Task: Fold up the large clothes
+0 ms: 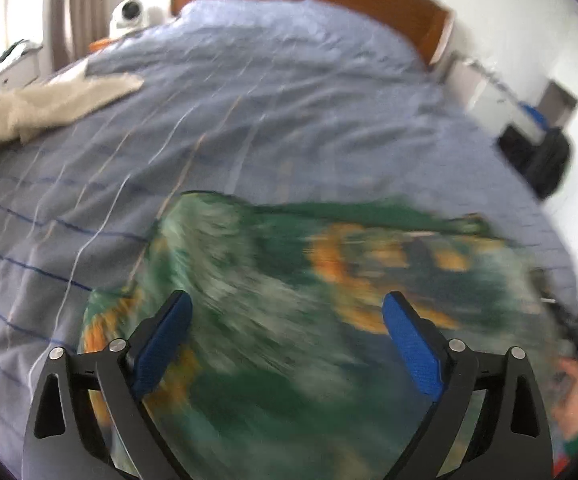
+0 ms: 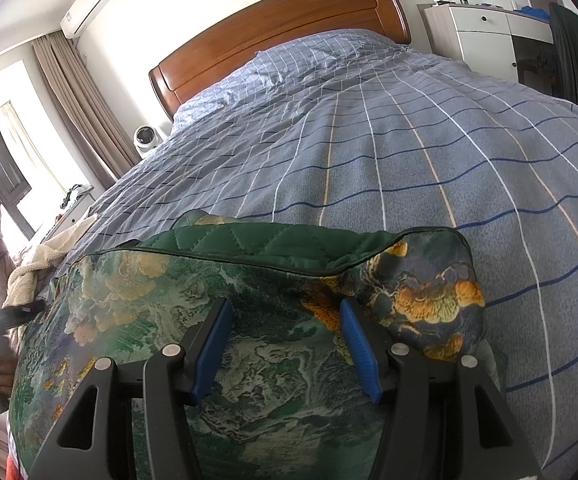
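A padded garment (image 1: 269, 264) printed in green with orange flowers lies on the blue checked bed cover (image 1: 249, 120), near its front edge. My left gripper (image 1: 287, 302) hovers over it, jaws wide open, with nothing between the blue pads; this view is smeared by motion. In the right wrist view the same garment (image 2: 281, 368) lies folded, and its green quilted lining (image 2: 269, 244) shows along the far edge. My right gripper (image 2: 285, 310) stands half open just above the printed cloth, its pads pressing on nothing.
A beige towel (image 1: 49, 104) lies at the bed's left side. The wooden headboard (image 2: 289, 28) and a white fan (image 2: 145, 138) stand at the far end, a white dresser (image 2: 485, 36) to the right. A person's hand (image 1: 573, 396) shows at the right edge.
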`<state>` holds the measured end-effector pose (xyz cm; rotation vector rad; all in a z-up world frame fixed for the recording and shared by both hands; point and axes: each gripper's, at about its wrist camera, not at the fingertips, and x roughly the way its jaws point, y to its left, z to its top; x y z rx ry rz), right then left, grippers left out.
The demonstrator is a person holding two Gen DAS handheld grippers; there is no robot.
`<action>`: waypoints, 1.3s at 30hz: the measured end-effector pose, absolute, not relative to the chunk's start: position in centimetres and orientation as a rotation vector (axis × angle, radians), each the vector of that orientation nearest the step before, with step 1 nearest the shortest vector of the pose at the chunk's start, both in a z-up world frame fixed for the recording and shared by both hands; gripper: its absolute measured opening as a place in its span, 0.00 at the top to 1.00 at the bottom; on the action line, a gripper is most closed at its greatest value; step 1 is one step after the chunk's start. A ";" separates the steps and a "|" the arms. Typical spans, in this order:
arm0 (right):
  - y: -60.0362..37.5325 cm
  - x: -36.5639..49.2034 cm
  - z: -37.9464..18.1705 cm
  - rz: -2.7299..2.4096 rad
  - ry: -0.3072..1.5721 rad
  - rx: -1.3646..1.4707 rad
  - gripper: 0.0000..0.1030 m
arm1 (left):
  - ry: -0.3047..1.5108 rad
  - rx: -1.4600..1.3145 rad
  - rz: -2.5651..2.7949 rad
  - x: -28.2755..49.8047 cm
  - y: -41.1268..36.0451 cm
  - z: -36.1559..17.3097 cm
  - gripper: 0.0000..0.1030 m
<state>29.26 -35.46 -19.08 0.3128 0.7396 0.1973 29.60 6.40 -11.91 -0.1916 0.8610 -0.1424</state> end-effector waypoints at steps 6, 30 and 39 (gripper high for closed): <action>-35.3 29.4 -19.1 0.199 0.739 0.317 0.45 | 0.716 -0.049 -0.409 25.6 -3.0 -5.9 0.01; -35.3 30.5 -18.9 0.208 0.782 0.339 0.45 | 0.891 0.121 -0.324 23.6 -6.8 -16.2 0.01; -40.2 17.0 -13.6 0.116 0.728 0.533 0.36 | 0.749 0.038 -0.402 18.0 -6.4 -10.4 0.01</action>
